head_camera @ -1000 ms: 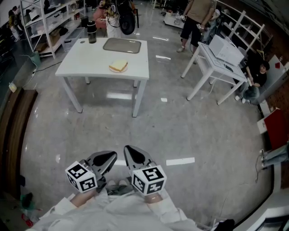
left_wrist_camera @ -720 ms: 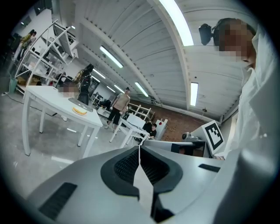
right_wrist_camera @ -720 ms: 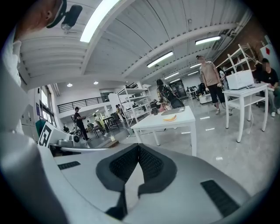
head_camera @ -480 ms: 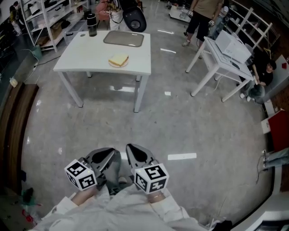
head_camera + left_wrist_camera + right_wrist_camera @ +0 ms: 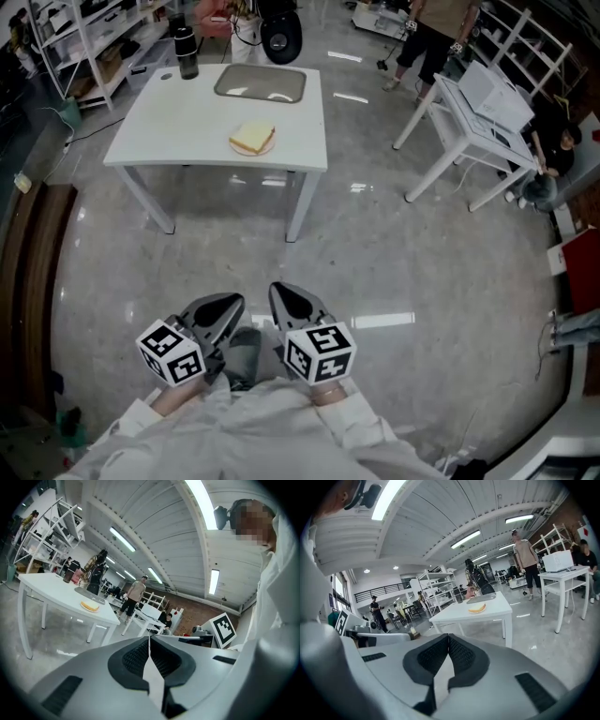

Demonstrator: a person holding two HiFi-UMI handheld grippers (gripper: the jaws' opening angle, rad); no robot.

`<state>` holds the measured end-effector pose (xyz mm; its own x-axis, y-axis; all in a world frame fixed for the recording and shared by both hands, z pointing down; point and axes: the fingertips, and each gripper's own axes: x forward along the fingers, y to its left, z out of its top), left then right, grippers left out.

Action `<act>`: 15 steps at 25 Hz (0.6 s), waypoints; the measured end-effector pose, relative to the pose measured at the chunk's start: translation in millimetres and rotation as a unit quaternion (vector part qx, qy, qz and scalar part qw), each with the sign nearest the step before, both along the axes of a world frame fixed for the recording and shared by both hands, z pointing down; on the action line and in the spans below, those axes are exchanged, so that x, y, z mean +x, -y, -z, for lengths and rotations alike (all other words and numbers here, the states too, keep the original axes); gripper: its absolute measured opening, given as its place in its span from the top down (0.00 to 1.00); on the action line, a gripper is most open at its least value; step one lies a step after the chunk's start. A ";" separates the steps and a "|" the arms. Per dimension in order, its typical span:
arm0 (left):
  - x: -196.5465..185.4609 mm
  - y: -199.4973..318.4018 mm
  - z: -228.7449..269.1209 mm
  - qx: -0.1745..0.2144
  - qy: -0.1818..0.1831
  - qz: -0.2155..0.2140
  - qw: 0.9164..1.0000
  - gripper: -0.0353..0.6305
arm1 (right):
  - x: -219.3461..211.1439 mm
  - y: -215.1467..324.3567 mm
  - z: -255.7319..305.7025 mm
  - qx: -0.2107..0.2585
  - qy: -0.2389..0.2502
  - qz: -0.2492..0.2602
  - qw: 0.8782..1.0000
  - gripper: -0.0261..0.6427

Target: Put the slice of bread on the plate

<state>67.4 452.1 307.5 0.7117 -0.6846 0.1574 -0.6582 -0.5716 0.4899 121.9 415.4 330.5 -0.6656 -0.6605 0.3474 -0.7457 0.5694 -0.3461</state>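
A slice of bread (image 5: pixel 252 137) lies on the white table (image 5: pixel 187 122), on what looks like a small plate whose rim barely shows. The bread (image 5: pixel 90 605) is small and far off in the left gripper view, and the bread (image 5: pixel 477 608) is just as distant in the right gripper view. My left gripper (image 5: pixel 225 309) and right gripper (image 5: pixel 286 302) are held side by side close to my body over the floor, well short of the table. Both point toward the table. The left gripper (image 5: pixel 150 637) is shut and empty. The right gripper (image 5: pixel 448 636) is shut and empty too.
A grey tray (image 5: pixel 261 82) and a dark bottle (image 5: pixel 186 52) stand at the table's far side. A second white table (image 5: pixel 469 117) with a white box is at the right, with people near it. Shelves (image 5: pixel 66 37) line the left.
The table with the bread has drawn nearer and sits lower in the head view. Both grippers stay shut, side by side in front of me.
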 end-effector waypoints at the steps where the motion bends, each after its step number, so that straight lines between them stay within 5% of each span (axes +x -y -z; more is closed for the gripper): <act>1: -8.0 13.8 0.9 0.000 0.002 -0.001 1.000 0.92 | -6.2 13.8 1.9 0.002 0.000 -0.003 1.000 0.94; 15: -69.9 170.9 21.8 0.021 0.000 -0.054 0.998 0.92 | -70.9 166.6 36.3 0.036 0.008 -0.053 0.998 0.94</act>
